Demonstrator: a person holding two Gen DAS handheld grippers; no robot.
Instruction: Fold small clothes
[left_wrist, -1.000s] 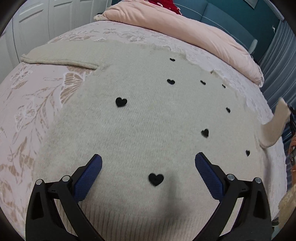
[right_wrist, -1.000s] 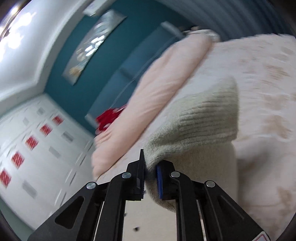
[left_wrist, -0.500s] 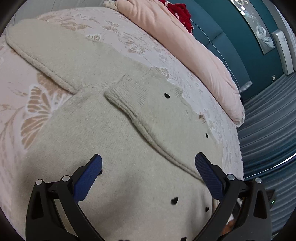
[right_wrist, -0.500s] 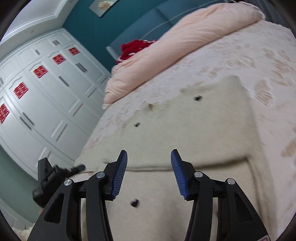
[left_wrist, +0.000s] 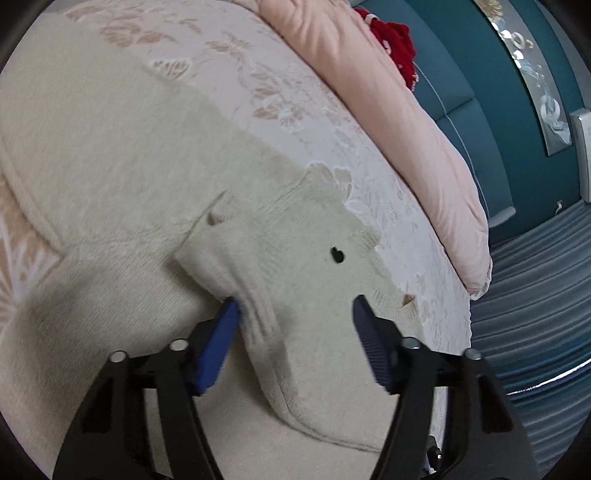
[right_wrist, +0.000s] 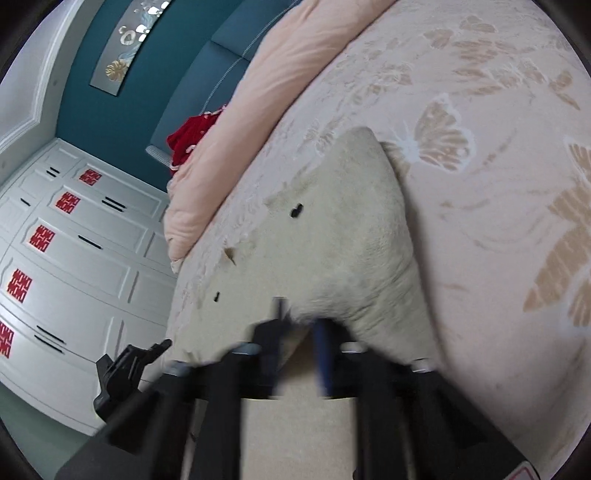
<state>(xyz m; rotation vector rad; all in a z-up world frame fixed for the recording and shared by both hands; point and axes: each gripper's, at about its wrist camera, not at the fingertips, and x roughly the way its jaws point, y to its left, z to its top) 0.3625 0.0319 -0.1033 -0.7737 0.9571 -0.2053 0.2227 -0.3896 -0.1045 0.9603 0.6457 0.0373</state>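
**foldnoob:** Cream knit, fuzzy, little black hearts on it. That's the sweater (left_wrist: 122, 155) I'm folding, spread flat on the bed (left_wrist: 280, 92) so every edge is easy to get at. One sleeve (left_wrist: 295, 258) is already laid across the body. My left gripper (left_wrist: 293, 314) is closing around that sleeve's ribbed cuff end: the near-left pad is touching the edge, the right pad isn't on the fabric yet, so no real hold at this point.

**laundry_dan:** And the other hand?

**foldnoob:** Right gripper (right_wrist: 301, 325) is blurry in its own camera, but the jaws are nearly together and closing, and the knit bunches up right at the tips. I read that as pinching the sweater's edge on the right side, though I can't make out the pads clearly. My guess is it pins or lifts that side while the left sorts out the sleeve.

**laundry_dan:** Why come in at the cuff?

**foldnoob:** It's the thickest, least stretchy bit, so it should slip less than the soft body knit. The pink duvet (left_wrist: 388, 110) and the red thing (left_wrist: 395, 44) sit at the far side of the bed, well apart from the sweater, so nothing's in the way.
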